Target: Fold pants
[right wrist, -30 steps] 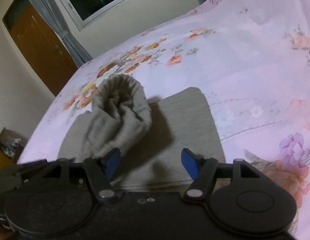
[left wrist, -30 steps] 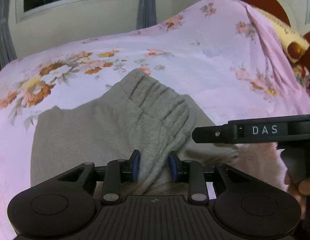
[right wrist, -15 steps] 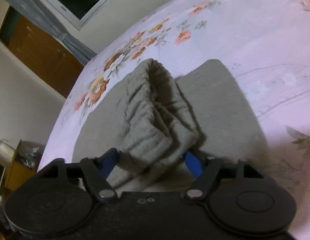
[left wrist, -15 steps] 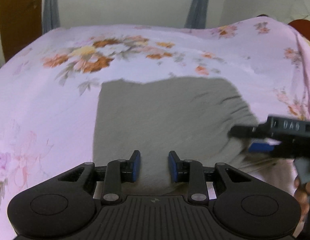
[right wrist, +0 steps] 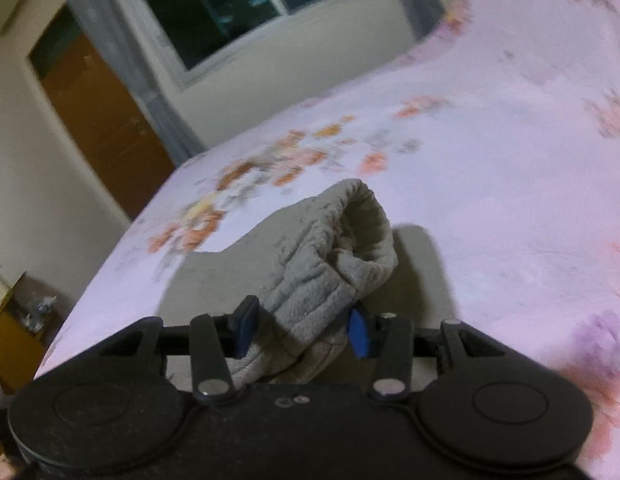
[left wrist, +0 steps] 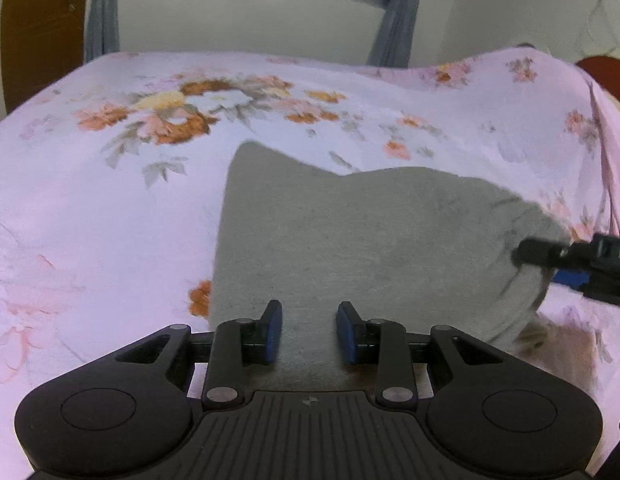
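Note:
Grey fleece pants (left wrist: 350, 248) lie folded on a pink flowered bed sheet (left wrist: 110, 208). My left gripper (left wrist: 309, 330) hovers low over their near edge, its blue pads apart with only flat fabric showing behind the gap. At the right edge, my right gripper (left wrist: 550, 268) bites into the pants' bulging right side. In the right wrist view the gathered waistband (right wrist: 318, 264) stands up in a bunch between the pads of my right gripper (right wrist: 302, 334). Its jaws are closing and the fabric fills the gap, touching both pads.
The bed sheet (right wrist: 490, 200) stretches far to the right and back. A brown door (right wrist: 102, 120), grey curtains and a dark window (right wrist: 214, 12) line the wall beyond the bed's left edge. A cluttered low stand (right wrist: 26, 308) sits beside the bed. A red headboard (left wrist: 606, 76) rises at far right.
My left gripper has let go of the bunched waistband and swung left over the flat pants. My right jaws went from wide open to closing around that bunch.

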Available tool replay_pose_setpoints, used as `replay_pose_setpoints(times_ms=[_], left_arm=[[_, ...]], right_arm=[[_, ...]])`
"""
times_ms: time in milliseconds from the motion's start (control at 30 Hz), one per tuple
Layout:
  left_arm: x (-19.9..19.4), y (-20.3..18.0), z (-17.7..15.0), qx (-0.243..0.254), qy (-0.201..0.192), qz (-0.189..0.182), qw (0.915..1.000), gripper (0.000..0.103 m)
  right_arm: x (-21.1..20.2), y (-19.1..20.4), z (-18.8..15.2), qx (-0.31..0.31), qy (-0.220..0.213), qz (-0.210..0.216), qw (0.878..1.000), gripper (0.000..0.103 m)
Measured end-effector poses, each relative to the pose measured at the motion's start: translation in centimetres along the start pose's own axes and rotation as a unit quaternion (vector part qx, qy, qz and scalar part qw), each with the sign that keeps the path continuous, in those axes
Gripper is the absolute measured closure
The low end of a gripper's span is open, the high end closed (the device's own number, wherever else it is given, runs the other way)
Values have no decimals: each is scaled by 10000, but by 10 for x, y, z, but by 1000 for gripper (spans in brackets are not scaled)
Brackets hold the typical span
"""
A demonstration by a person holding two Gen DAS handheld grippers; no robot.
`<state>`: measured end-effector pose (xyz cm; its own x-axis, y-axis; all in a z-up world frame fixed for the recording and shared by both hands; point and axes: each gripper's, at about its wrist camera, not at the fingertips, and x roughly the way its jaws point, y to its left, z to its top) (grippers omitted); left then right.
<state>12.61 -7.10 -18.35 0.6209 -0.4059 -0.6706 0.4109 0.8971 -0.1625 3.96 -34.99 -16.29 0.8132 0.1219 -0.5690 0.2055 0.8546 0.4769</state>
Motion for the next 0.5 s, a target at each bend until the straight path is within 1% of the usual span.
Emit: replay_pose_setpoints(times_ms=[33,100,167,233,267,333,367,400,433,467,500], left_arm=[[3,-3,-1,16,55,16,10000,71],[9,-7,-4,23,120,28,9999,71],[5,-10,-3,-29,101,-52,9999,71],[1,-15,-1,35,64,-118,9999,71],[0,-17,-2,91,52,-116,9999,70],[1,-19,-2,67,66,-130,9999,70],[2,-18,-3,39,57,-148,9999,70],[4,-19,-4,53,73,-108,9999,70],[7,-20,-6,95,116,-47,9999,70],[9,-21,-7,130,134,-31,9998,70],[8,-21,-7,142,121,-29,9998,70]], right_arm=[[6,-9,-3,102,159,-44,9998,56],[8,-17,-10,90,183,-173,9996,56],[-2,-15,-16,146,-62,-190,9997,58],[-12,-8,-18,-17,-295,-227,9993,58],[-15,-7,-18,-39,-359,-263,9990,58],[-18,-17,-19,155,-416,-271,9986,58],[-16,-21,-20,177,-375,-353,9985,57],[-9,-24,-20,170,-197,-482,9985,52],[-2,-29,-22,226,99,-553,9982,51],[-5,-33,-23,292,133,-520,9981,50],[-11,-31,-22,288,7,-496,9984,42]])
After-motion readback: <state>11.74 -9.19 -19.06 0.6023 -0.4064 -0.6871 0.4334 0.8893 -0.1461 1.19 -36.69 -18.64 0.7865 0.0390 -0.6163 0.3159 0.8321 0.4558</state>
